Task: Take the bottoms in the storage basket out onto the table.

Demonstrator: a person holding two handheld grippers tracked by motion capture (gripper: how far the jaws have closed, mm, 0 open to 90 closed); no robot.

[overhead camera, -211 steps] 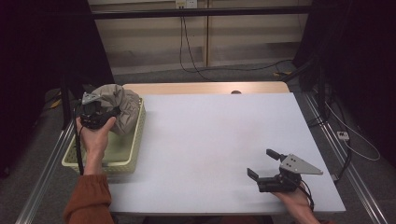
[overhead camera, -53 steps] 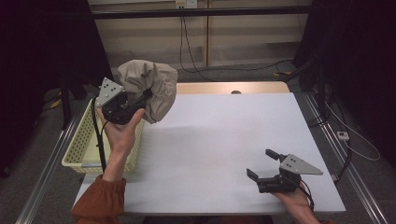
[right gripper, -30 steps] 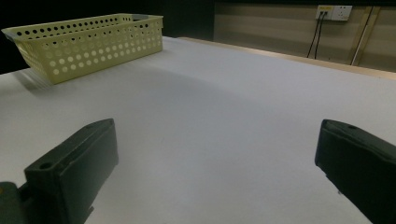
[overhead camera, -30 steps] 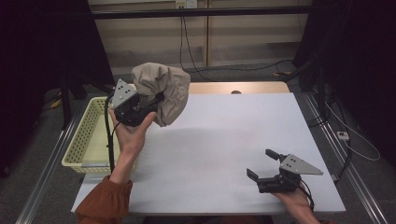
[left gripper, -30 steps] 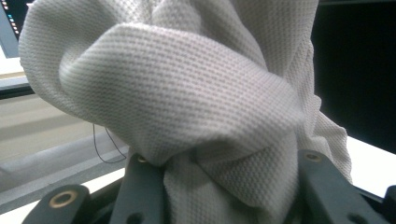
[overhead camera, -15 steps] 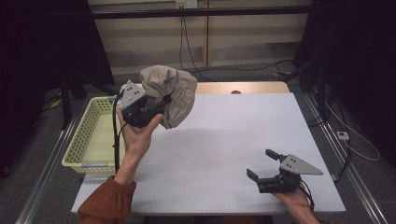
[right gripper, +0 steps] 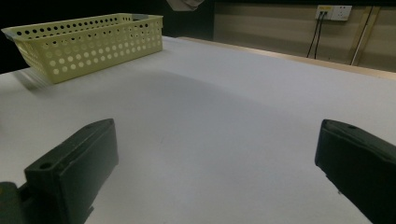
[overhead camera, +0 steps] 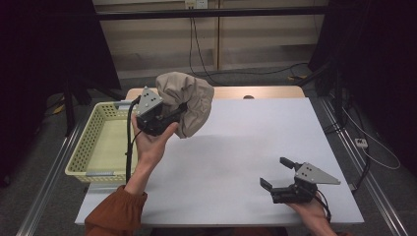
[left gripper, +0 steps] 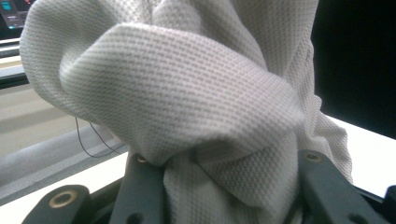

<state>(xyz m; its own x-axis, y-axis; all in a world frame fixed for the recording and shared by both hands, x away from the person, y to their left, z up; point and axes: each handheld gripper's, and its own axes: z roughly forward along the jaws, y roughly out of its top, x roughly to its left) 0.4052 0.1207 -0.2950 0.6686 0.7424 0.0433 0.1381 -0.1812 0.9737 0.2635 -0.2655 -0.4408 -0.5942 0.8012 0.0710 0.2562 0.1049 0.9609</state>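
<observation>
A bunched beige-grey mesh cloth [overhead camera: 189, 101] hangs in the air over the table's left part, just right of the yellow basket [overhead camera: 88, 142]. My left gripper [overhead camera: 178, 111] is shut on it; in the left gripper view the cloth [left gripper: 187, 93] bulges up between the two black jaws. My right gripper [overhead camera: 276, 173] rests low at the table's front right, open, with nothing between its fingers [right gripper: 74, 163]. From there the basket [right gripper: 88, 42] stands far off at the left, and a corner of the cloth [right gripper: 184, 4] hangs at the top edge.
The white table [overhead camera: 246, 142] has a wooden strip along its far edge. The perforated yellow basket looks bare inside. Metal rails run along both sides of the table, and cables hang on the back wall and trail on the floor at the right.
My left gripper lifted the cloth out of the basket and carried it up and to the right, over the table. The right gripper has stayed still.
</observation>
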